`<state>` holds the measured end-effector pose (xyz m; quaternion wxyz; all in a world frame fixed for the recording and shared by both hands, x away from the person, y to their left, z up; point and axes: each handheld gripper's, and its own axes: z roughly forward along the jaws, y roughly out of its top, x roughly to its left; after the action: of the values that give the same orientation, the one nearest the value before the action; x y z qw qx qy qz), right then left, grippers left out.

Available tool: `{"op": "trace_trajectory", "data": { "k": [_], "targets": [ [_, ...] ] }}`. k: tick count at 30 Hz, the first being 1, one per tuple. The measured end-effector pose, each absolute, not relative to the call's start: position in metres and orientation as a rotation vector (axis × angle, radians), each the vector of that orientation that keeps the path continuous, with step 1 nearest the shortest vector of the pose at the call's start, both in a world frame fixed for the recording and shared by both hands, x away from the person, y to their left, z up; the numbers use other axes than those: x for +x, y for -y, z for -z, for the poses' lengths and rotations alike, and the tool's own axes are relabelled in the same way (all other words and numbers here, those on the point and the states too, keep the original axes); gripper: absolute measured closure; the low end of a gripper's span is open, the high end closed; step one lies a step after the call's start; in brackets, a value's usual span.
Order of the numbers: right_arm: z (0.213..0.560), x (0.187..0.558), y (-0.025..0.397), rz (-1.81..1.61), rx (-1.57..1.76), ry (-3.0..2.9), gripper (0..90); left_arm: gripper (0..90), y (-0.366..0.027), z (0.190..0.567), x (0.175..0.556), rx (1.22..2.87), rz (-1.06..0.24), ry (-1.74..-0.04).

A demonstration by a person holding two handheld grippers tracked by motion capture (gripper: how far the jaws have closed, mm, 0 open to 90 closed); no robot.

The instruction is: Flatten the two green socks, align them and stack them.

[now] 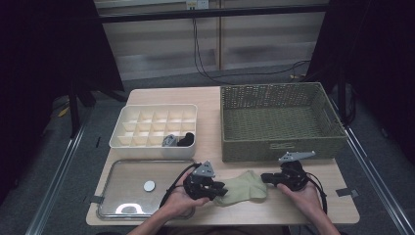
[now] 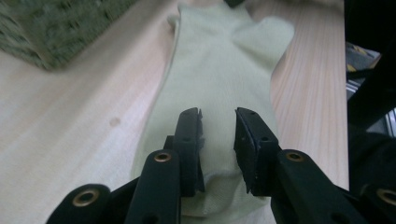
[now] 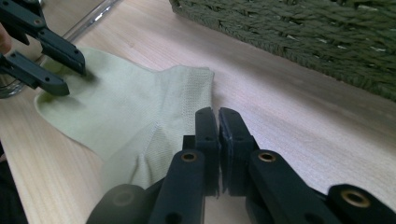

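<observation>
Item: pale green sock [image 1: 243, 188], lying flat on the table [image 1: 210, 105] near its front edge, between the metal tray [image 1: 125, 176] at the front left corner and the woven basket [image 1: 279, 120] at the back right. Left gripper [image 2: 218, 122]: jaws spread, set down over one end of the sock. Right gripper [image 3: 218, 122]: jaws pressed together at the sock's other edge; cannot tell whether fabric is caught between them.

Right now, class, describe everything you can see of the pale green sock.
The sock is pale yellow-green, a fine knit, short and empty. It lies flat on the wooden table, in front of the woven basket. The left claw stands open over one end; the right claw, jaws shut, sits at the other end's edge.
</observation>
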<state>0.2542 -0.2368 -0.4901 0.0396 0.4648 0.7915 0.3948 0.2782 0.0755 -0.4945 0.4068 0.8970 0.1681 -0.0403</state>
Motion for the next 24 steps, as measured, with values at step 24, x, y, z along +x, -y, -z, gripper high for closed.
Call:
{"op": "trace_trajectory", "data": {
  "k": [24],
  "targets": [
    [0.498,0.254,0.222,-1.155,1.368,-2.493,78.3,66.8,-0.077,0.499,0.276,2.263,0.123,-0.418]
  ]
}}
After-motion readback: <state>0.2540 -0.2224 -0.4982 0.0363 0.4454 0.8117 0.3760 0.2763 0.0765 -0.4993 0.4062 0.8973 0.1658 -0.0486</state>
